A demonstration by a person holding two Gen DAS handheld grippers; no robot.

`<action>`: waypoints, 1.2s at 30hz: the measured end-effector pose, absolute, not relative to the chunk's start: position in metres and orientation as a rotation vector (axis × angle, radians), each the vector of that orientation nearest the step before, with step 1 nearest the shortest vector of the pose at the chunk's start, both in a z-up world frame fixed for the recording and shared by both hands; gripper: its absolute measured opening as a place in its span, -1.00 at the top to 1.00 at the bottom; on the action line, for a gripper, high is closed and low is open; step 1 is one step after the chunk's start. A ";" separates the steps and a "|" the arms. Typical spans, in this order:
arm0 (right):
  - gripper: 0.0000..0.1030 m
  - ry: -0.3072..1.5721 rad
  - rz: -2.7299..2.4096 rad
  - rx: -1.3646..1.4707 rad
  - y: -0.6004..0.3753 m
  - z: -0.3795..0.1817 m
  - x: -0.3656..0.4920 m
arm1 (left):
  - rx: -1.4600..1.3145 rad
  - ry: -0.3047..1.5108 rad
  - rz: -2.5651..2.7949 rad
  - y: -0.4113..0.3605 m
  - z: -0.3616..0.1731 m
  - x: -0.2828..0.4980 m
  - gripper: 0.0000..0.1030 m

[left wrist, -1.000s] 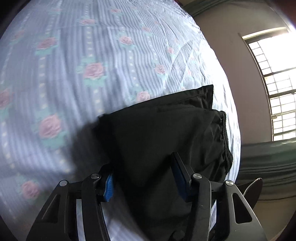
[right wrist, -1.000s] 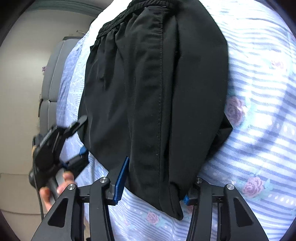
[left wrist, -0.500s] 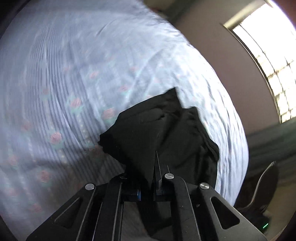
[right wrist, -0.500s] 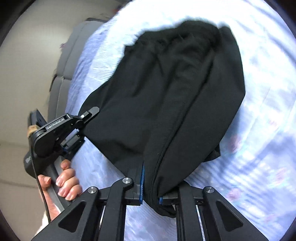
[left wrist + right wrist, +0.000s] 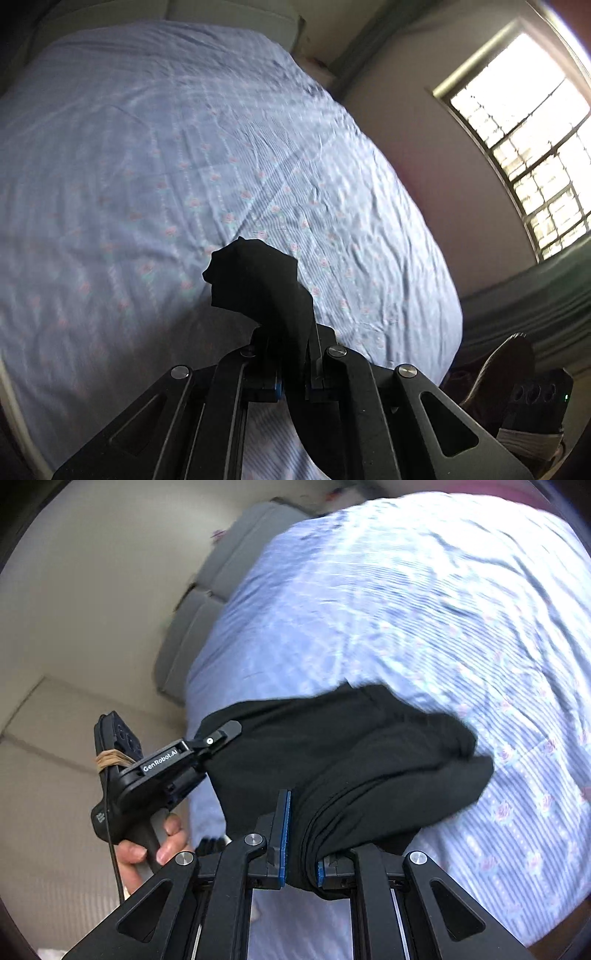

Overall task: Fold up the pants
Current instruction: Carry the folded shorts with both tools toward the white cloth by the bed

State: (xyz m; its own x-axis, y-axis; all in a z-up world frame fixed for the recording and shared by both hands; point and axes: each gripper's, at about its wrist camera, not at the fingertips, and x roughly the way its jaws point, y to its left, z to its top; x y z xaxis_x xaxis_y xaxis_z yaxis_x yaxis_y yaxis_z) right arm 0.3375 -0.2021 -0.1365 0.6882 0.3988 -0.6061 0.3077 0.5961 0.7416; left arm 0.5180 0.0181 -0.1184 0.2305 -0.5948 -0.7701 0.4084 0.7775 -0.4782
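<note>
Holding the black pants clamped in both my left gripper and right gripper, lifted above the bed; the fold itself isn't laid down yet.

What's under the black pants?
Under the black pants, held by both grippers, lies the flowery striped bedsheet. The sheet directly beneath the cloth is covered, so nothing there can be seen.

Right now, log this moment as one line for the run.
left gripper: shut on black pants | right gripper: shut on pants | pants: lifted over floral bedsheet
</note>
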 end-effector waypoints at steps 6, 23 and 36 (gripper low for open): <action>0.76 0.871 0.255 0.864 -0.146 -0.097 0.309 | -0.222 1.048 -0.579 0.095 -0.064 0.454 0.84; 0.76 0.853 0.700 0.661 0.086 -0.014 0.276 | -0.401 0.788 -0.321 0.374 0.039 0.326 0.84; 0.76 0.828 0.594 0.580 0.273 0.000 0.250 | -0.376 0.815 -0.413 0.549 0.032 0.330 0.84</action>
State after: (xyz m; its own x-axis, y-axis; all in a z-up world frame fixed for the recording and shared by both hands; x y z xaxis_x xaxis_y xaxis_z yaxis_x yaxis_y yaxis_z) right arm 0.2500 0.2729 0.0002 0.5371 0.6812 -0.4975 -0.2531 0.6927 0.6753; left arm 0.3302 0.5491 0.0323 0.6151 -0.4905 -0.6173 0.2080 0.8561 -0.4731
